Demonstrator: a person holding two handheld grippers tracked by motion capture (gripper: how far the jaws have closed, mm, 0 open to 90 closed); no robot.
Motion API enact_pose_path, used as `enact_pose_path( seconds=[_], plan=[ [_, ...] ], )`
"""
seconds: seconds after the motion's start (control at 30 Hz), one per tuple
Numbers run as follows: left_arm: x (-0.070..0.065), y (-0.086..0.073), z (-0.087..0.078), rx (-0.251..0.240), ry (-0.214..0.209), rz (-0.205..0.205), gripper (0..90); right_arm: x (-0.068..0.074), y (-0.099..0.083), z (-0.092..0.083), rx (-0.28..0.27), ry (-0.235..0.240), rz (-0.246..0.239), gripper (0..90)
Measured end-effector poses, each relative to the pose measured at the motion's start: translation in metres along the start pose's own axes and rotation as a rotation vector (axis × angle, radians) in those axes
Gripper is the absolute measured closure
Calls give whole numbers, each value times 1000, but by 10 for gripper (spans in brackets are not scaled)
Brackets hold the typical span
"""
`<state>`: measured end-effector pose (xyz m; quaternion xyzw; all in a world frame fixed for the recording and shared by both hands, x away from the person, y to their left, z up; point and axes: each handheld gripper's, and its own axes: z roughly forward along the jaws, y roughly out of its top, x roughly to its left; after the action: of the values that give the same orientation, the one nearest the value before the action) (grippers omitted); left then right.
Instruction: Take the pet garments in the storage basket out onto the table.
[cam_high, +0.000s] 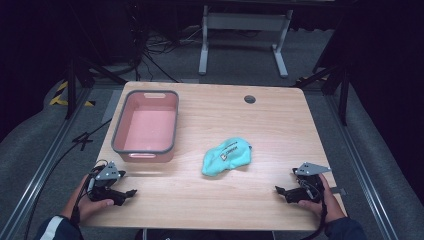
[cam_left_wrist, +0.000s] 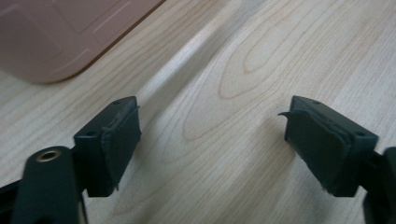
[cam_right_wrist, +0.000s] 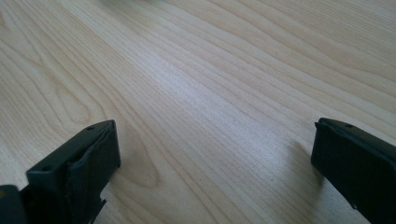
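Observation:
A teal crumpled cloth (cam_high: 227, 155) with a white label lies on the wooden table (cam_high: 215, 115), right of centre. A pink bin (cam_high: 146, 127) with a grey rim stands at the left with nothing visible inside it. At the front left corner, my left gripper (cam_high: 125, 194) rests low near the table, just in front of the bin. Its jaws are open with only bare wood between them (cam_left_wrist: 210, 135), and the bin's corner (cam_left_wrist: 56, 37) shows ahead on the left. My right gripper (cam_high: 281, 191) sits at the front right, also open over bare wood (cam_right_wrist: 210, 154).
A round cable hole (cam_high: 249, 99) sits near the table's far edge. Behind the table stands a white desk frame (cam_high: 243, 37) on a dark floor with cables. Metal rails run along both sides of the table.

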<state>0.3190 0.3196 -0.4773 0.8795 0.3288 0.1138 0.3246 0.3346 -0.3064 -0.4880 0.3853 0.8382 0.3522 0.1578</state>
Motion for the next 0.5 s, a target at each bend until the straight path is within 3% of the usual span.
enact_pose_path(
  seconds=[0.1, 0.5],
  plan=[
    [1, -8, 0, -57, 4, 1, 147, 0, 0, 0, 0, 0, 0, 14],
    [0, -8, 0, -59, 7, -4, 145, 0, 0, 0, 1, 1, -5, 14]
  ],
)
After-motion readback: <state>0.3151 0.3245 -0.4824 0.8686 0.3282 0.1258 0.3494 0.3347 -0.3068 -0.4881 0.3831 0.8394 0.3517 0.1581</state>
